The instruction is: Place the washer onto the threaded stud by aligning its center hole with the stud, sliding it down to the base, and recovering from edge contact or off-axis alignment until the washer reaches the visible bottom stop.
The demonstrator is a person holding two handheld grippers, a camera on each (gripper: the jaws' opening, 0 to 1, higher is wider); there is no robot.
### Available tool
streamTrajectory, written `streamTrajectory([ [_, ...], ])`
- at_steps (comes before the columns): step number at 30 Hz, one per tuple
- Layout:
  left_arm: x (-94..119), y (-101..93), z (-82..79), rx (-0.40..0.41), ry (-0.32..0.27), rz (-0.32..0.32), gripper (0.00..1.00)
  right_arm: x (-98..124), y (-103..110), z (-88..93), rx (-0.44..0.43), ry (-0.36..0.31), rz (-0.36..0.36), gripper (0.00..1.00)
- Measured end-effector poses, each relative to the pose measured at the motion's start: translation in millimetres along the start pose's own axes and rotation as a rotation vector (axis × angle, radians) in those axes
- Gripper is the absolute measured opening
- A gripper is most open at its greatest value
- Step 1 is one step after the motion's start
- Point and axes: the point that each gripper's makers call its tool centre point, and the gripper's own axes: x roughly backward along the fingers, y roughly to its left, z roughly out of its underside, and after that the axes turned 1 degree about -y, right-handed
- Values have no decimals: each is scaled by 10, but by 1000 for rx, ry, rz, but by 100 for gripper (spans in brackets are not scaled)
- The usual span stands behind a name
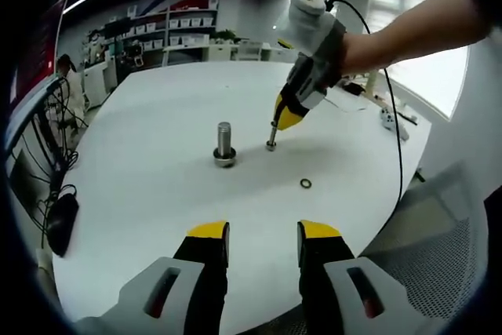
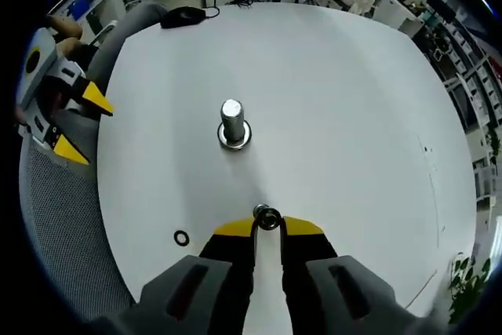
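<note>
Right gripper (image 2: 268, 226) pinches a small bolt (image 2: 267, 216) near the threaded stud (image 2: 233, 121); left gripper (image 1: 263, 242) open, empty; washer (image 1: 305, 183) on table (image 1: 157, 115).

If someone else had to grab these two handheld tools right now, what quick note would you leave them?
Left gripper: open, holding nothing, near the table edge.
Right gripper: jaws closed on a small shiny metal piece, its tip down at the white round table.
Upright threaded steel stud stands mid-table on its wide base; whether a washer already sits there, I cannot tell.
Small dark ring washer lies loose on the table.
Left: seat the washer down the stud.
</note>
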Motion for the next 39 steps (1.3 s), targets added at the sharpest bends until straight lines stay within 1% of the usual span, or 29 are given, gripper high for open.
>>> streamTrajectory([
  [5,-5,-6,5,-2,3,2,33,-73,-6,17,-8,15,-11,14],
  [9,-4,-5,5,1,4,4,33,-140,4,78,2,35,-16,14],
  [12,-8,-11,4,-3,6,7,33,-202,2,123,-9,43,-24,14],
  [19,-9,6,11,8,7,2,33,-274,-10,143,-2,57,-33,14],
  [22,-10,6,13,8,9,2,32,-309,-13,152,-14,64,-39,14],
  [30,-18,3,22,13,13,4,32,-319,-8,126,-31,51,-42,15],
  [32,-18,-2,26,12,15,6,32,-332,-13,123,-37,46,-43,17],
  [36,-13,3,30,17,17,3,32,-323,6,164,-34,58,-44,19],
  [39,-12,5,30,18,17,3,32,-304,9,196,-47,53,-39,21],
])
